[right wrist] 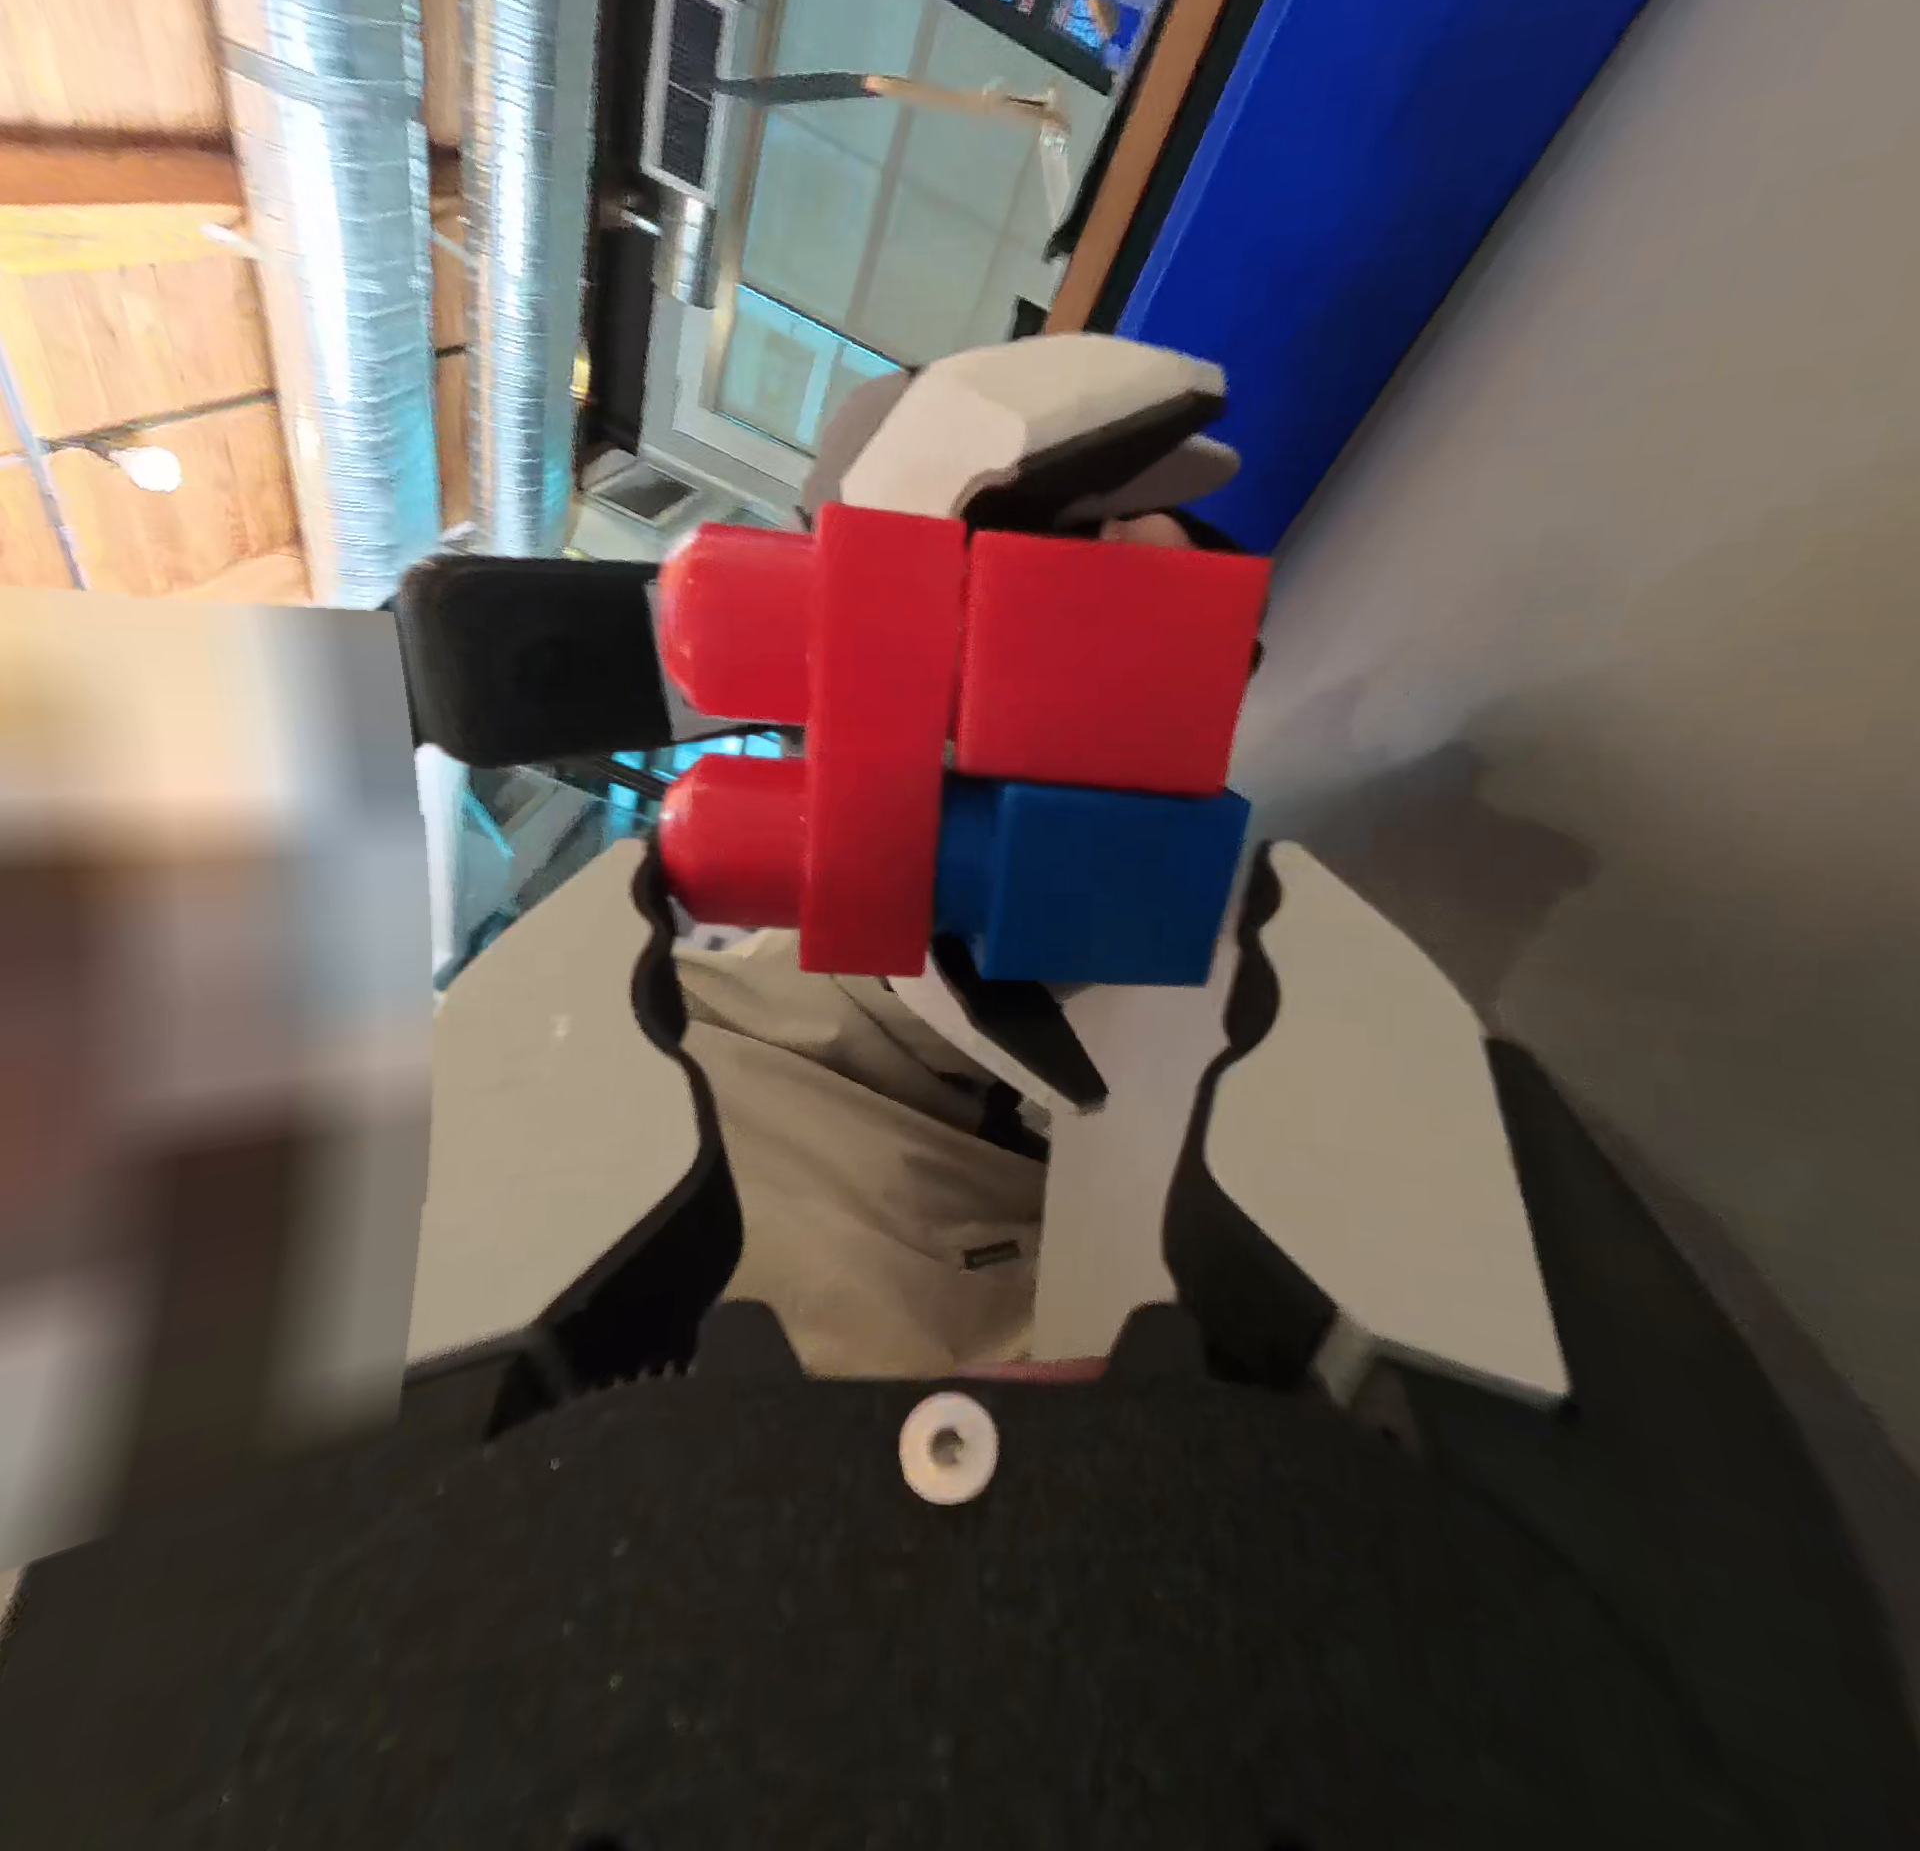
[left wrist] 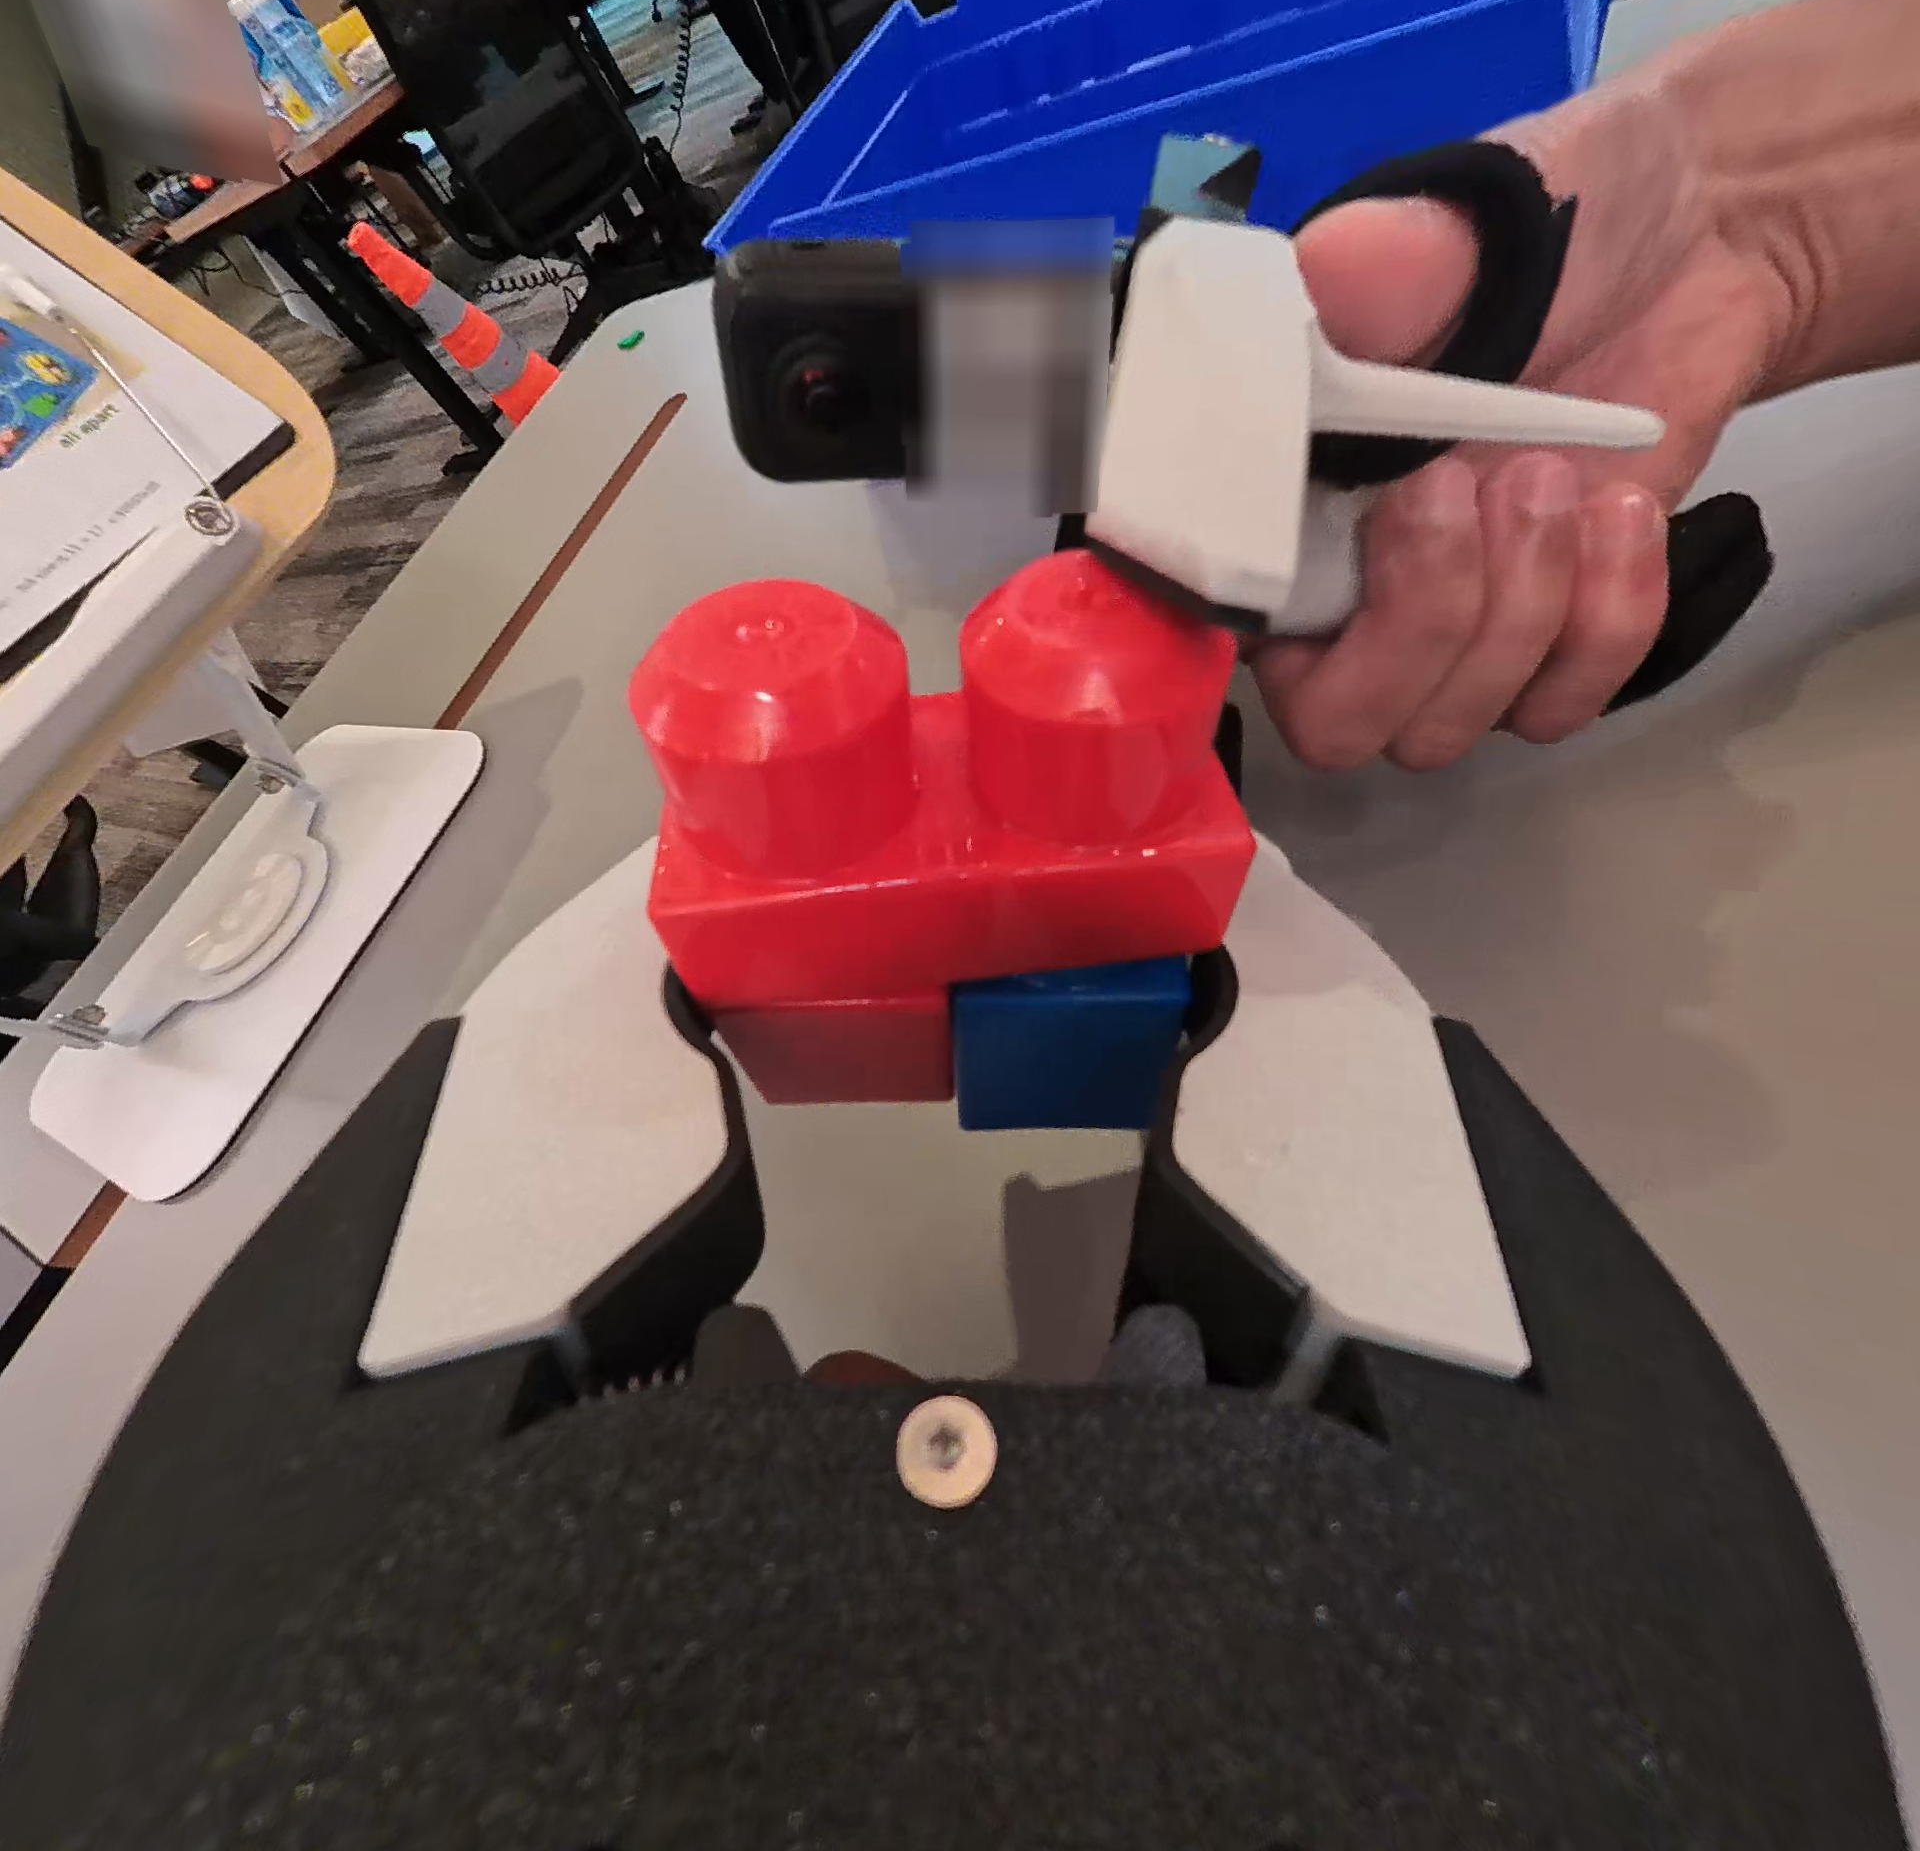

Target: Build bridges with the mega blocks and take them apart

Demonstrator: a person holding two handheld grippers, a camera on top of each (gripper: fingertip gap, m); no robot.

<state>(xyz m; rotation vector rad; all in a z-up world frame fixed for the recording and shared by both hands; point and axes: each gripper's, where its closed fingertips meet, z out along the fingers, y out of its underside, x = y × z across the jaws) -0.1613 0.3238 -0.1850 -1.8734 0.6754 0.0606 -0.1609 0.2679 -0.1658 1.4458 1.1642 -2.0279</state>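
Observation:
A small bridge is held up over the table: a red two-stud block (left wrist: 935,897) sits on a dark red block (left wrist: 831,1048) and a blue block (left wrist: 1070,1048). My left gripper (left wrist: 951,991) is shut on the two lower blocks from their sides. The right gripper's upper finger (left wrist: 1195,471) presses on the right stud, with a hand behind it. In the right wrist view the bridge lies sideways: the red block (right wrist: 883,741), the lower red block (right wrist: 1101,658) and the blue block (right wrist: 1101,887). My right gripper (right wrist: 951,887) has its jaws wide, one touching the stud, one the blue block's underside.
A blue bin (left wrist: 1143,66) stands tilted behind the bridge. A grey table (left wrist: 1558,970) lies below. A document stand (left wrist: 125,513) on a white base (left wrist: 343,866) is at the left edge. An orange cone (left wrist: 468,336) stands on the floor beyond. Across from one pair of fingers to the other is roughly 4 centimeters. The white base (left wrist: 343,866) lies around 35 centimeters away from my left fingertips.

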